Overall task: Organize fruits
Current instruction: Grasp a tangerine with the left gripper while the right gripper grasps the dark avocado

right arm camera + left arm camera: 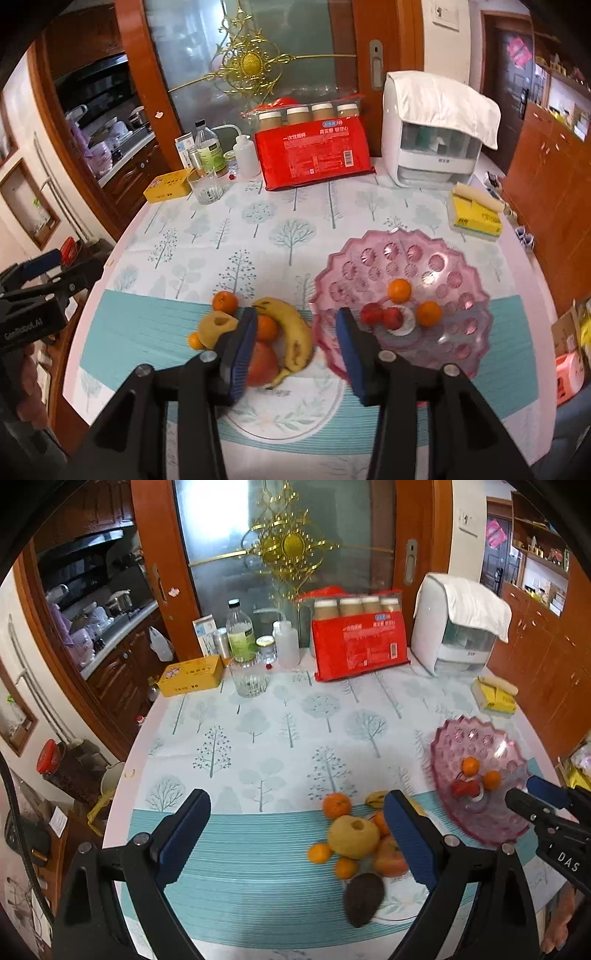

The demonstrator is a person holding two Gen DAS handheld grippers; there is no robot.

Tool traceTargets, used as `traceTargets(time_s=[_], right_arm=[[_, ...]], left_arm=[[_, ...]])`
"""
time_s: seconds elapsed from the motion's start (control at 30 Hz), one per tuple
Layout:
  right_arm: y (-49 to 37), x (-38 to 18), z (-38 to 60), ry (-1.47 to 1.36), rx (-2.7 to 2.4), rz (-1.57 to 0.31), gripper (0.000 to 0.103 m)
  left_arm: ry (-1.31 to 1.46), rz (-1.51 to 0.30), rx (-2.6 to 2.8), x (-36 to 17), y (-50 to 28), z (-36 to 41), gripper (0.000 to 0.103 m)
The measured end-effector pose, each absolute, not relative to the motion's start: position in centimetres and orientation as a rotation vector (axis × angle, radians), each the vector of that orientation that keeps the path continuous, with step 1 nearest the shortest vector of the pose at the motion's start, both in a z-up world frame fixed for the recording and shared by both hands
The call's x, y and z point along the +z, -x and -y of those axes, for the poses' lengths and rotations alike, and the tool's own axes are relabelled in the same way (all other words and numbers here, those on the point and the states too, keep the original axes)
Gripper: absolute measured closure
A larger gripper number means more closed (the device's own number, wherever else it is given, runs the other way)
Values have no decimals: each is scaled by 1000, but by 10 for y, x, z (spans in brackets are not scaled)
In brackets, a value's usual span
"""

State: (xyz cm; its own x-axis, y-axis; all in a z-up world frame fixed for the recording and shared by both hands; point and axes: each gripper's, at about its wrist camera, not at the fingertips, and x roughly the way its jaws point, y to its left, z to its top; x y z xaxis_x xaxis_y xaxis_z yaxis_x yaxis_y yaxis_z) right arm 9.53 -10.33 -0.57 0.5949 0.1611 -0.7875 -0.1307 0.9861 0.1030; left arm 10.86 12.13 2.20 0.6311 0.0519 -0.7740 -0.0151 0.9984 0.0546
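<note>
Left black gripper with blue pads (295, 834): spread wide, nothing between the pads, poised over the teal-striped near edge of the round table with tree-print cloth (258, 738). Right black gripper with blue pads (297, 350): also spread, empty, straddling the gap between the fruit pile and the pink scalloped glass bowl (461, 258).

On a white floral plate (280, 413) near the front edge: yellow curved banana (291, 332), red-yellow apple (262, 363), pale yellow pear-like fruit (352, 836), dark brown avocado (364, 899), several small orange tangerines (337, 805), all touching or just beside one another. Inside the bowl: two tangerines and two small red fruits (382, 315).

Broad bare cloth across the middle. Along the far edge: red flat package (314, 157), clear glass tumbler (207, 188), yellow box (168, 186), white appliance under a white cloth (432, 136). Behind: wooden-framed glass door, kitchen at left, wooden cabinets at right.
</note>
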Motion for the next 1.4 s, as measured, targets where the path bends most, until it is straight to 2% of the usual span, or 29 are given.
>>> traceTargets(time_s=[0.23,0.5,0.67,0.83,0.97,1.23,1.4], right_arm=[[-97,-43,66,-55,100,-1007,56],[-87,-108,33,-126,84,-1175,56],[-81,-136,17,-196,138,-1248,56],[-79,-152,6,-226,159,-1284,56],[-80,-161,1,-243,154,-1301,55],[-88,-177,2,-251,122,-1325,46],[-92,-190,2,-299,151,-1333,45]], left_arm=[[-89,-1011,-73,-40,-138,-156,9],[-258,-1078,-279,-116,-153,-151,10],[-284,-1145,-397,-154,-160,-148,23],[-257,-1187,-501,-170,-167,-149,28],[-269,-1200,-559,-176,-170,-145,40],[-280,-1239,-612,-192,-173,-133,45],[-270,-1260,-650,-200,-177,-122,54]])
